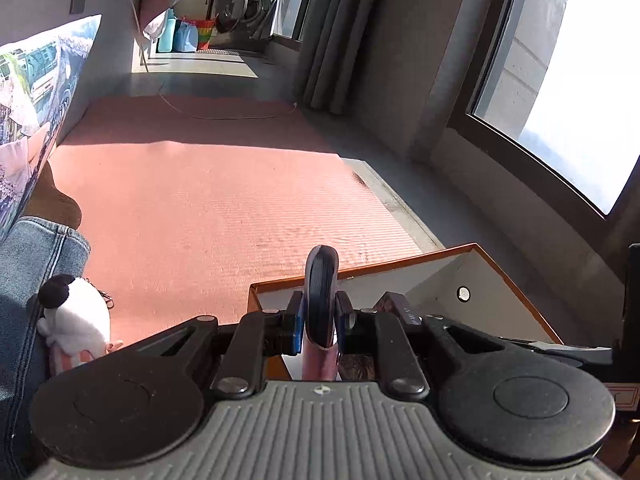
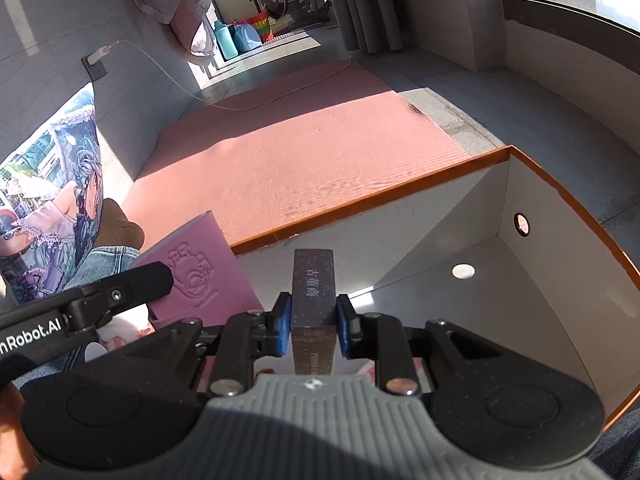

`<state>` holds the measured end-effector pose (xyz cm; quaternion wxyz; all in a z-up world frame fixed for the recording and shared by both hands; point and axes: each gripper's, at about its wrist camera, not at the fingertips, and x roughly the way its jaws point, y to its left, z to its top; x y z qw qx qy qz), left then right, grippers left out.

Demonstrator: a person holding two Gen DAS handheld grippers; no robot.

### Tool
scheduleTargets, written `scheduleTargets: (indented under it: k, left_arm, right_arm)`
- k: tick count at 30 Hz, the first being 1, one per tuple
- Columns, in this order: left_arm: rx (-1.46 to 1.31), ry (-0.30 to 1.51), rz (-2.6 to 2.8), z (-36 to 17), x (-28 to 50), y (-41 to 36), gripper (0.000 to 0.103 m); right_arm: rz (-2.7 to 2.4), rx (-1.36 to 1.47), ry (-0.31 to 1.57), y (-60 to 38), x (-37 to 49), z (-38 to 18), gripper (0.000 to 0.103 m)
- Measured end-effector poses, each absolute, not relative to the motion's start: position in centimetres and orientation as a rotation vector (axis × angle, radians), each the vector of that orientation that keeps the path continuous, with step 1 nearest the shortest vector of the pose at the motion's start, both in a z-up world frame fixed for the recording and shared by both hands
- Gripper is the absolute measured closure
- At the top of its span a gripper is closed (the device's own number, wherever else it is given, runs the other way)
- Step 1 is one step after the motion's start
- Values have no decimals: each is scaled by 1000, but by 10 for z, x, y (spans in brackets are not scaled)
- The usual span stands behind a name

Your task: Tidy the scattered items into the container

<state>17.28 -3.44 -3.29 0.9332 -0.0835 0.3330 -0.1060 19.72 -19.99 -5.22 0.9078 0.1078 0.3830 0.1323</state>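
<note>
1. Left gripper (image 1: 319, 322) pinches a pink notebook (image 1: 319, 300) by its edge over the box (image 1: 500, 276) rim; the thin hold may let it tip outside.
2. Right gripper (image 2: 313, 326) clamps a dark book (image 2: 313, 292) above the box interior; released tilted, it could catch the wall.

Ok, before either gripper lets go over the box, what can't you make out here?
- Left wrist view: the lower part of the pink item in the left gripper, hidden by the gripper body.
- Right wrist view: the box floor nearest us, hidden by the right gripper and its dark carton.
- Left wrist view: the plush toy, half behind the denim leg.
</note>
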Motion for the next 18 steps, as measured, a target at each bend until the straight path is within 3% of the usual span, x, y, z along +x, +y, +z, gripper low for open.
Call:
scheduleTargets:
  k: [18]
  left_arm:
    - [24, 684, -186, -57, 177, -80, 84]
  right_arm:
    - [218, 245, 799, -208, 208, -67, 78]
